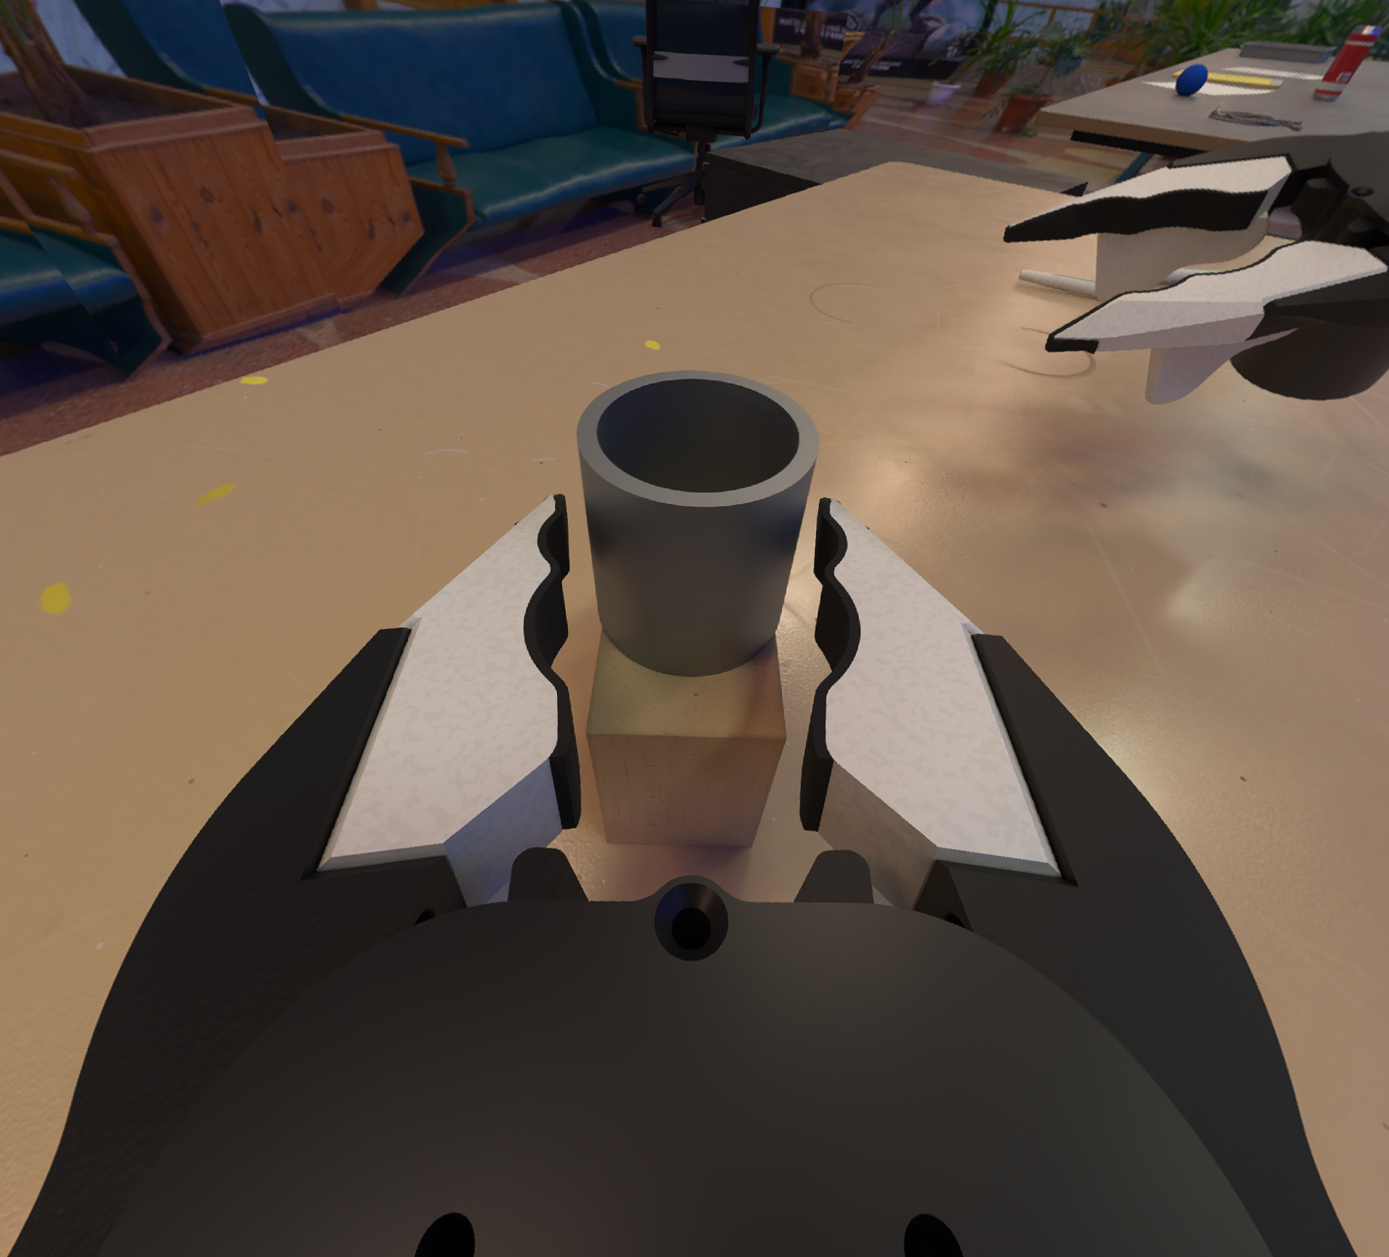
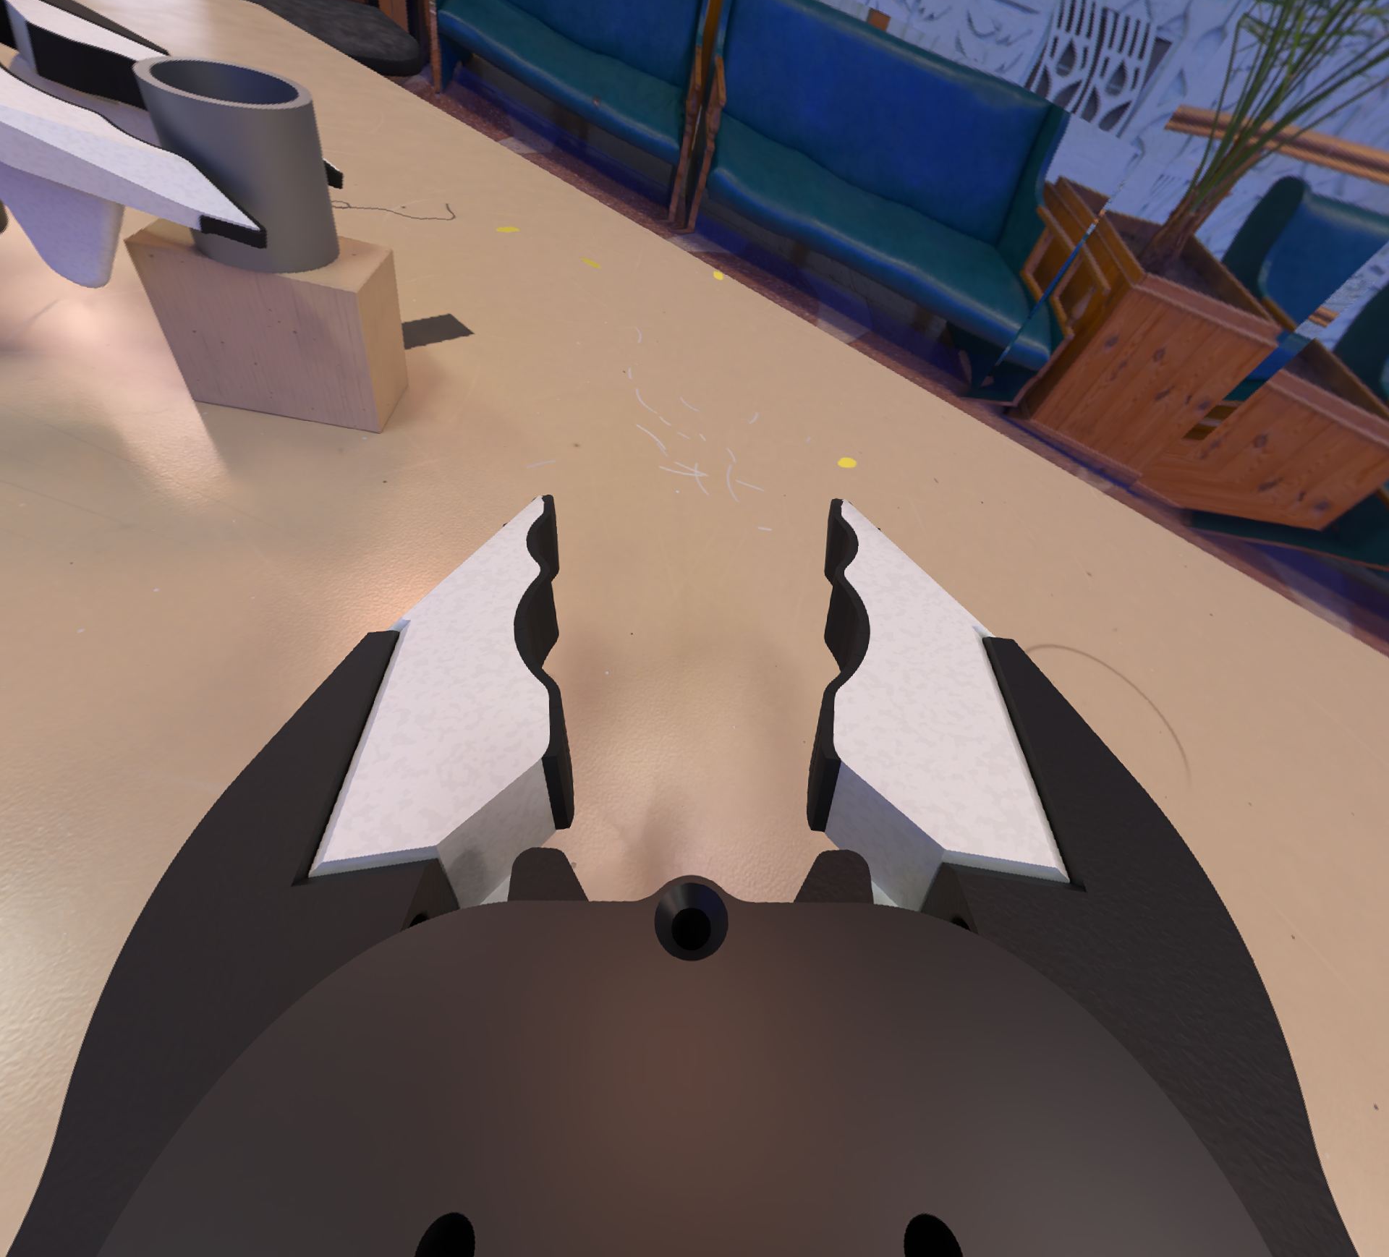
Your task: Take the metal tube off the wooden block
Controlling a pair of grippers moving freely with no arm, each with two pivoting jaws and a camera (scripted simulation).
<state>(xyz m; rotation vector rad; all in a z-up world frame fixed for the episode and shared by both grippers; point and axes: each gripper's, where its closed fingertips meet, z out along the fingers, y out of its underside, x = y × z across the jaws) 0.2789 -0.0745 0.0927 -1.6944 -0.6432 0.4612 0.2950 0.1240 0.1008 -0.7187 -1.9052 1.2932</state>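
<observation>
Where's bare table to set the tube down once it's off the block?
Bare table lies between the wooden block and the right gripper, out to the bench-side edge. It is crowded where the left gripper straddles the metal tube.

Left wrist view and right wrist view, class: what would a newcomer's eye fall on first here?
First, the grey metal tube standing upright on the wooden block on the tan table, dead centre in the left wrist view. Next, the left gripper, open, with one finger on each side of the tube and gaps showing. The right gripper is open too, over bare table, off to one side of the block.
</observation>
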